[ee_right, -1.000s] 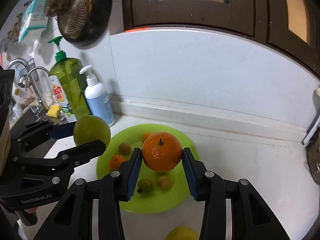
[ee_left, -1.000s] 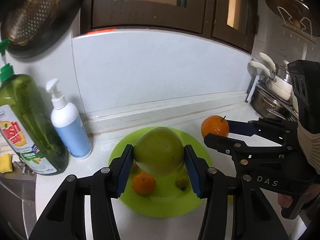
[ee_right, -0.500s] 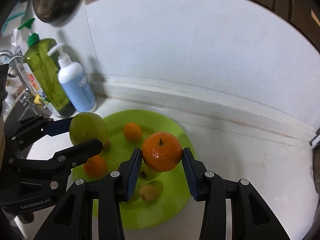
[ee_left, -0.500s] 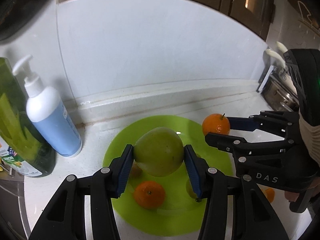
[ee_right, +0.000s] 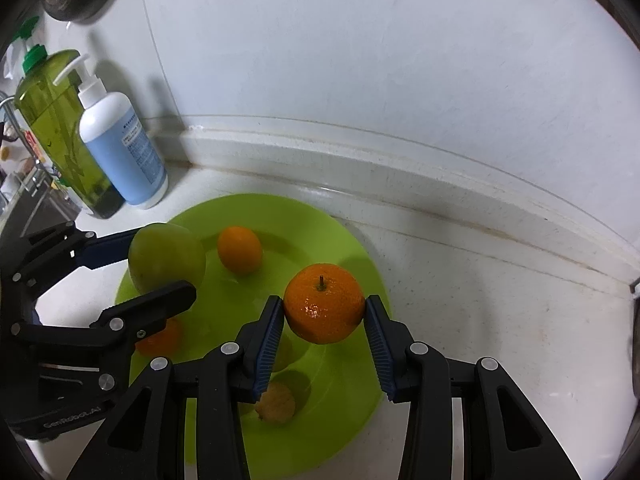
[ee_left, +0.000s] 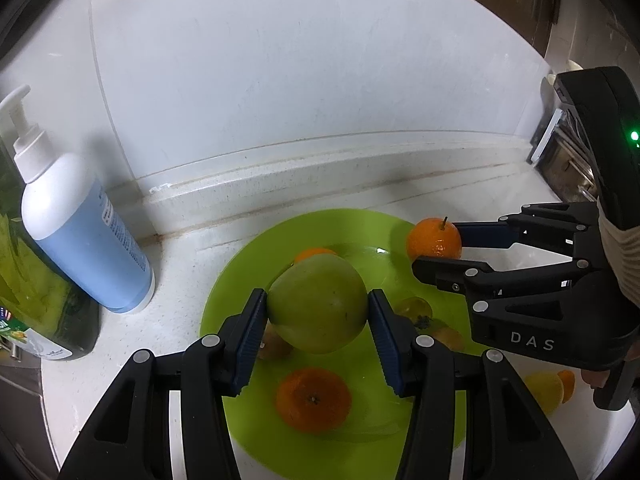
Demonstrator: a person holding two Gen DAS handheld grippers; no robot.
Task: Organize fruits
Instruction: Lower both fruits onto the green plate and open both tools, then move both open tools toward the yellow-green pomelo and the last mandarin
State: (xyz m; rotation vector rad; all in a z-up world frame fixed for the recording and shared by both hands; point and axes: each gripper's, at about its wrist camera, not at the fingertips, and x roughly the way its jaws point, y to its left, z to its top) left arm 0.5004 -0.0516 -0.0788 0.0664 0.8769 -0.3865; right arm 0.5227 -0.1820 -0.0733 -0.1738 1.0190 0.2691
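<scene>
Left tool clamps green fruit above plate.

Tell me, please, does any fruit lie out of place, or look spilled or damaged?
Yes. A yellow fruit and an orange piece lie on the counter outside the green plate, by its right edge. Nothing looks spilled or damaged. Each gripper holds one fruit above the plate.

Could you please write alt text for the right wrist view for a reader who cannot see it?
The right gripper clamps a stemmed orange over a lime-green plate of small fruits. To its left, the left gripper holds a green fruit; two pump bottles stand behind.
</scene>
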